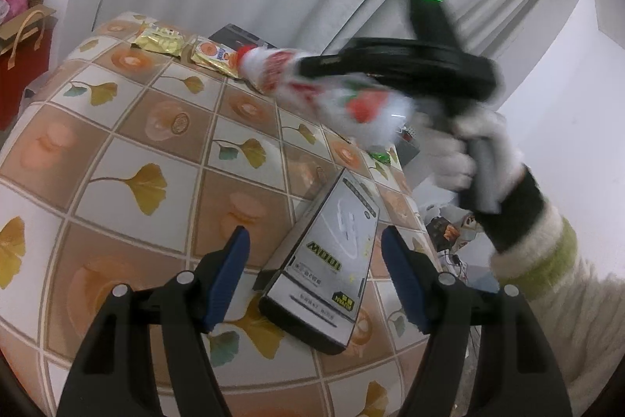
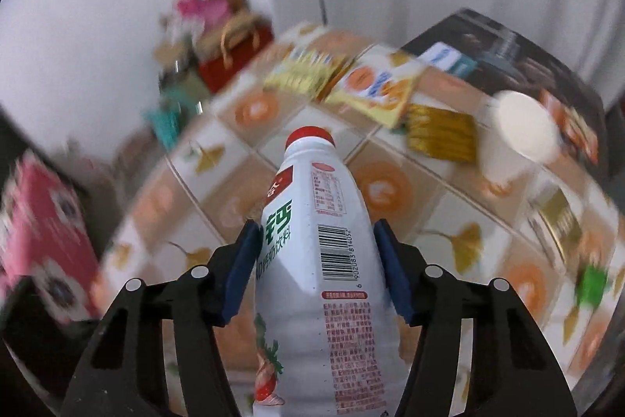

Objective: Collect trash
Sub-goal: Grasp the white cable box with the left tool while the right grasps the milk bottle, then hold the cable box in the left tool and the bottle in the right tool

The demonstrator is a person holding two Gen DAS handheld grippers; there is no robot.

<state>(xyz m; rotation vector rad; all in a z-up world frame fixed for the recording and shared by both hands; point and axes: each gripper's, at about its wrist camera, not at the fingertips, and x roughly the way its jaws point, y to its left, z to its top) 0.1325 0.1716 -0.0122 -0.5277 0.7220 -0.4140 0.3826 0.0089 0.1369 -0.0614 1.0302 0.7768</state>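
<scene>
Gripping a white drink bottle [image 2: 324,260] between its blue pads, our right tool [image 2: 316,268] is clamped on the body of it, one pad against each side. No earlier view lets us speak of how the jaws came there. The bottle's long axis runs away from the tool along its fingers, red cap [image 2: 310,135] at the far end, base toward the camera. On its label we read a barcode with digits that look like 6 902083 814052, green Chinese characters, a red-framed nutrition table, blocks of small red print too fine to read, and a strawberry picture near the base.

In the left wrist view the same bottle is blurred, held above the surface, cap pointing toward the far left corner.

Our left tool [image 1: 315,276] stands with jaws apart, holding nothing. Between its fingers, lying flat on the tiled cloth of the surface [image 1: 117,151], is a black and white box [image 1: 328,268] printed "100W" upside down to us, with a yellow badge; its long axis points away toward the right.

Farther off lie a yellow snack packet [image 1: 158,40] and an orange-printed packet [image 1: 215,55], their writing unreadable. A white paper cup [image 2: 515,139] stands at the right.
</scene>
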